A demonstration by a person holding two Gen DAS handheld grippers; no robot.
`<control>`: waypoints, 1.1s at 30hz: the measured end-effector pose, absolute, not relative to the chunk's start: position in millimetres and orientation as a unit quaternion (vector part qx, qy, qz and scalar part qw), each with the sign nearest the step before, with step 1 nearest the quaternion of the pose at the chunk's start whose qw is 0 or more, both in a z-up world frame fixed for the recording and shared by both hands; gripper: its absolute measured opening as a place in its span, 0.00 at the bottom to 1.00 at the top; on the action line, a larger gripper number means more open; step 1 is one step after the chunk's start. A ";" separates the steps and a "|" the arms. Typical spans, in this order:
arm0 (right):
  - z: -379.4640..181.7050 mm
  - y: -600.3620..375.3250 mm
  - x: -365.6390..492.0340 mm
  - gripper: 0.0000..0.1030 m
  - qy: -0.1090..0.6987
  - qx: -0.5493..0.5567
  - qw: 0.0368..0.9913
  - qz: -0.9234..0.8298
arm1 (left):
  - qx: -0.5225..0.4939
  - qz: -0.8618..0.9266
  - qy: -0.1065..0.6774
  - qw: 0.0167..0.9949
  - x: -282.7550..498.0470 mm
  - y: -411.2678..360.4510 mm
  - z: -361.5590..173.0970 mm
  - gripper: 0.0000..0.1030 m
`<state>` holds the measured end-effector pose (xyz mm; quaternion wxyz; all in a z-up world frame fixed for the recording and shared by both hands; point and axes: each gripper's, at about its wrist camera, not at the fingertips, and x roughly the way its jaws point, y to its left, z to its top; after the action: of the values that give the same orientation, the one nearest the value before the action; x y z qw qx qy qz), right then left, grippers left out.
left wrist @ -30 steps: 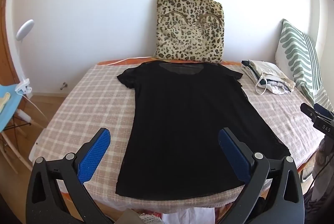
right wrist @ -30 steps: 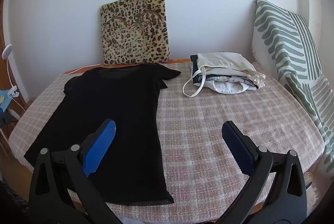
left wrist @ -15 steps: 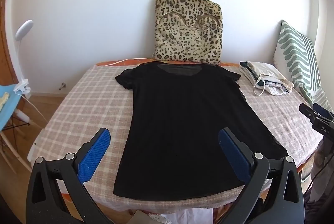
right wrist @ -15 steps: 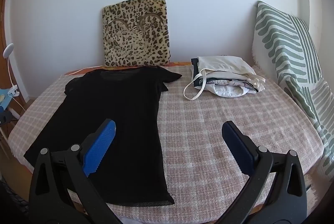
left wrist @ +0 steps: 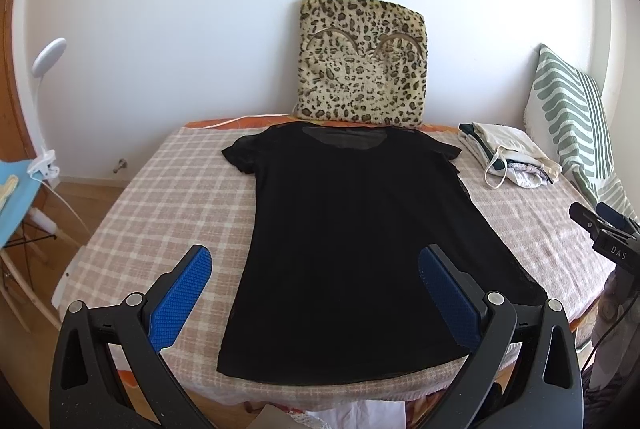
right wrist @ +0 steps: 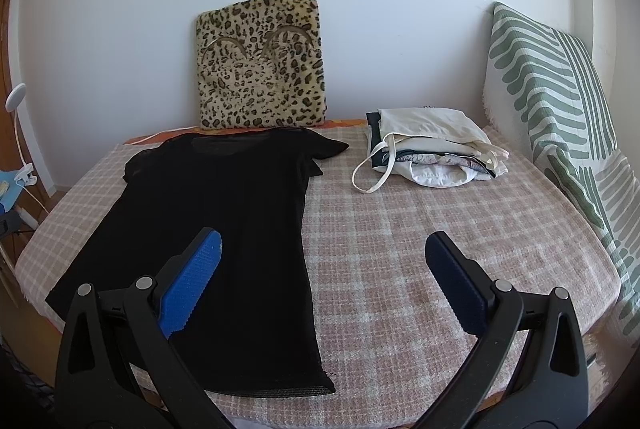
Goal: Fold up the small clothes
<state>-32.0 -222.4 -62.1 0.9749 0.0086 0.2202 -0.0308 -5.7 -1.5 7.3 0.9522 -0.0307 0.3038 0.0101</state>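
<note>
While flat, black tee untouched

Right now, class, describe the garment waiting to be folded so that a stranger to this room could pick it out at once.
Start at the leopard-print cushion propped against the white wall. Directly in front of it, on the checked cover, lies a black T-shirt, spread flat with its neckline towards the cushion. Unlike the pale pile of folded clothes to its right, it is dark, a single garment, and unfolded.

Item count, bed surface

I count one black T-shirt, two cushions: one leopard-print, one green-striped; one pile of folded clothes; and two grippers: left, right.
</note>
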 end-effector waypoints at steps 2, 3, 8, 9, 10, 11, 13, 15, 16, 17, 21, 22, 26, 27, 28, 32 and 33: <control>-61.9 -222.2 -31.8 1.00 0.220 0.008 0.975 -0.031 | -0.031 0.010 0.303 0.953 -6.0 -1.0 8.0 1.00; -61.8 -222.2 -31.8 1.00 0.220 0.008 0.975 -0.031 | -0.032 0.010 0.302 0.953 -6.4 -0.6 8.3 1.00; -62.1 -221.5 -31.9 1.00 0.219 0.008 0.975 -0.032 | -0.039 0.008 0.301 0.953 -7.5 0.4 9.6 1.00; -62.2 -221.5 -31.8 1.00 0.219 0.008 0.975 -0.031 | -0.039 0.008 0.300 0.953 -7.7 0.3 9.9 1.00; -62.2 -221.4 -31.8 1.00 0.219 0.007 0.975 -0.031 | -0.040 0.007 0.300 0.953 -7.3 0.2 10.3 1.00; -62.1 -221.5 -31.8 1.00 0.219 0.007 0.975 -0.031 | -0.040 0.007 0.300 0.953 -7.2 0.1 10.5 1.00; -61.7 -221.4 -31.8 1.00 0.219 0.008 0.975 -0.031 | -0.040 0.007 0.300 0.953 -7.4 0.0 10.9 1.00; -61.5 -221.4 -31.7 1.00 0.219 0.007 0.975 -0.031 | -0.039 0.006 0.299 0.953 -7.4 -0.7 11.5 1.00; -61.3 -221.5 -31.8 1.00 0.218 0.008 0.975 -0.032 | -0.039 0.005 0.299 0.953 -7.7 -1.5 11.6 1.00; -61.1 -221.7 -31.8 1.00 0.218 0.008 0.975 -0.032 | -0.039 0.003 0.300 0.953 -7.1 -1.9 11.6 1.00; -61.0 -221.2 -31.6 1.00 0.218 0.008 0.975 -0.032 | -0.038 0.003 0.298 0.954 -7.9 -3.6 12.0 1.00; -61.1 -221.0 -31.6 1.00 0.219 0.008 0.975 -0.032 | -0.038 0.003 0.298 0.954 -8.1 -4.1 12.2 1.00; -61.8 -220.8 -31.6 1.00 0.218 0.007 0.975 -0.033 | -0.038 0.003 0.297 0.954 -8.4 -4.8 13.1 1.00; -61.8 -220.9 -31.6 1.00 0.218 0.007 0.975 -0.032 | -0.038 0.003 0.297 0.954 -8.2 -4.9 13.1 1.00; -61.7 -221.0 -31.7 1.00 0.217 0.007 0.976 -0.032 | -0.038 0.002 0.297 0.954 -8.3 -4.8 13.1 1.00; -61.5 -221.2 -31.7 1.00 0.218 0.007 0.975 -0.032 | -0.038 0.003 0.297 0.954 -8.6 -5.0 12.9 1.00; -61.5 -221.2 -31.7 1.00 0.218 0.007 0.975 -0.032 | -0.038 0.003 0.297 0.954 -8.5 -5.0 13.2 1.00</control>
<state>-31.7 -221.2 -61.5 0.9755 0.0071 0.2176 -0.0322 -8.5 -5.0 13.2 0.9541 -0.0379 0.2970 0.0029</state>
